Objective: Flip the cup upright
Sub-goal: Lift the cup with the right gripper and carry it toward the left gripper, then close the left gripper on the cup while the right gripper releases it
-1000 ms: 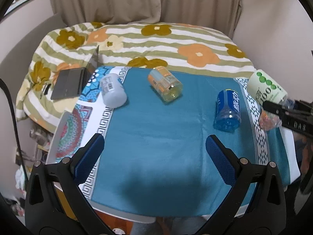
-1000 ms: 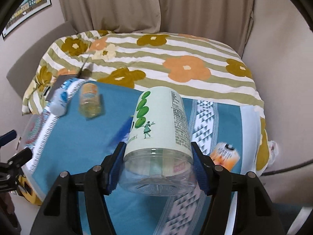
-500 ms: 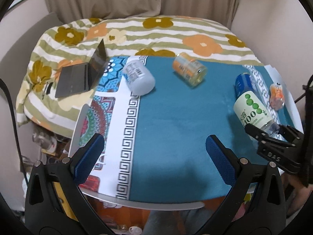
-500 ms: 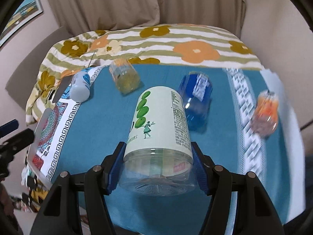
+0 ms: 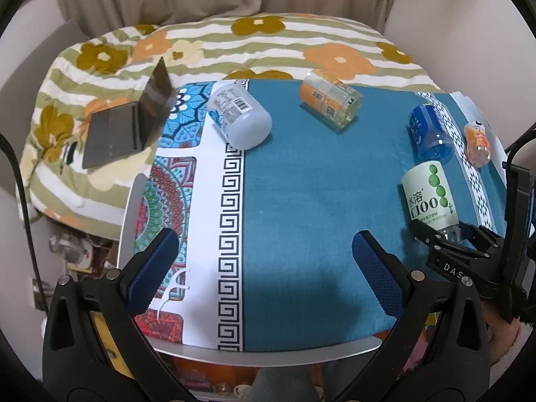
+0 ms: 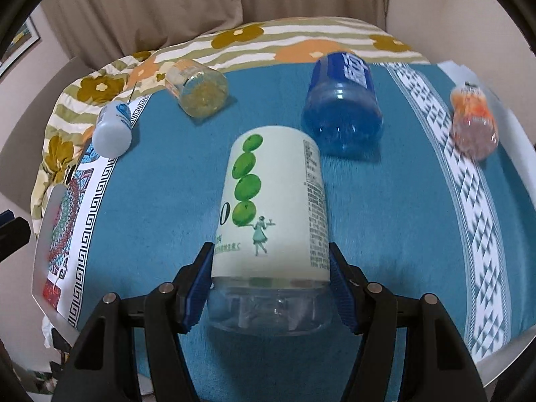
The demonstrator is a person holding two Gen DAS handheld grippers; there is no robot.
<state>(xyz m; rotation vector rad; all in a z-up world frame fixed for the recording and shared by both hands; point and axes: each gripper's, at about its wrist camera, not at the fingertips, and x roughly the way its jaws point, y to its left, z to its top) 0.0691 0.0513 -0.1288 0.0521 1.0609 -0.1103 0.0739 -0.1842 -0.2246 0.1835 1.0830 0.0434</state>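
My right gripper [image 6: 269, 288] is shut on a cup with a pale green label and green dots [image 6: 274, 201], gripped near its clear base. The cup points forward and down over the blue cloth; I cannot tell whether its far end touches the table. In the left wrist view the same cup [image 5: 428, 194] leans at the right side, held by the right gripper [image 5: 445, 238]. My left gripper [image 5: 264, 264] is open and empty above the near table edge.
On the blue tablecloth [image 5: 301, 201] lie a blue cup [image 6: 343, 107], a yellow-orange cup [image 6: 197, 92], a grey-white cup [image 6: 112, 130] and a small orange bottle [image 6: 474, 124]. An open laptop [image 5: 130, 124] sits on the flowered bedding at left.
The right gripper has carried the green-label cup lower and toward the table's middle-right, tilting its far end down. The left gripper has moved slightly; the other cups stay put.
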